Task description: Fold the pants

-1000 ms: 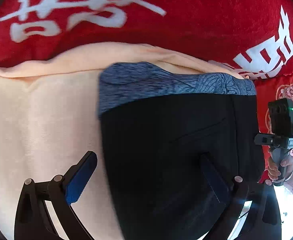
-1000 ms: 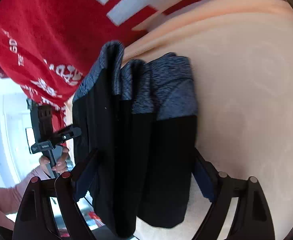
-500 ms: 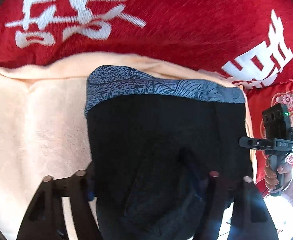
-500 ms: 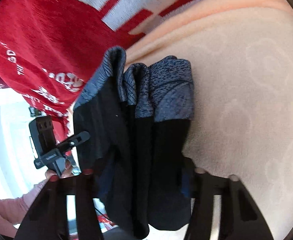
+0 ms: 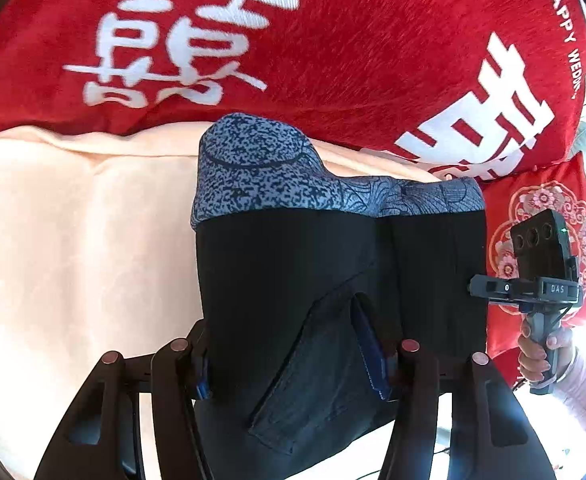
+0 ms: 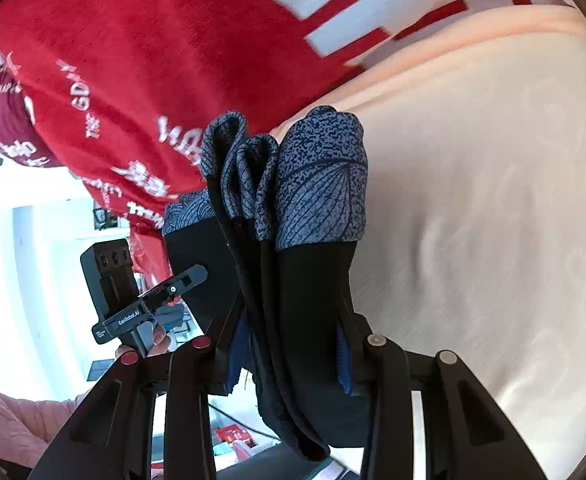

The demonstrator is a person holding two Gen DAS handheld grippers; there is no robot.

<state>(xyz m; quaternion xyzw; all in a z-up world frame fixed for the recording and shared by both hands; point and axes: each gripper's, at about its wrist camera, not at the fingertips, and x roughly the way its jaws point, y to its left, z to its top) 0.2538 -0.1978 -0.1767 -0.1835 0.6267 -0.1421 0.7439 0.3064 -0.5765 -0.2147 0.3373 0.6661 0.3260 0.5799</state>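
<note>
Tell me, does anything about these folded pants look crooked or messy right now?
Slightly. The pants bunch unevenly: their blue-grey patterned waistband humps high at one end, and in the right wrist view its layers fan apart instead of stacking flush. Both tongs are closing on the fabric.

My left gripper (image 5: 293, 360) has the black pants (image 5: 293, 280) bunched between its fingers (image 5: 367, 346), jaws closing, blue pads pressed into the fabric; grey-blue patterned waistband (image 5: 261, 172) points away from me, above a peach blanket (image 5: 73, 240); red cushion (image 5: 333, 40) with white characters behind it (second red patterned cushion (image 5: 541, 208) at right); right gripper (image 5: 541, 272) sits at the pants' right edge, hand (image 5: 541, 350) on its handle.
</note>
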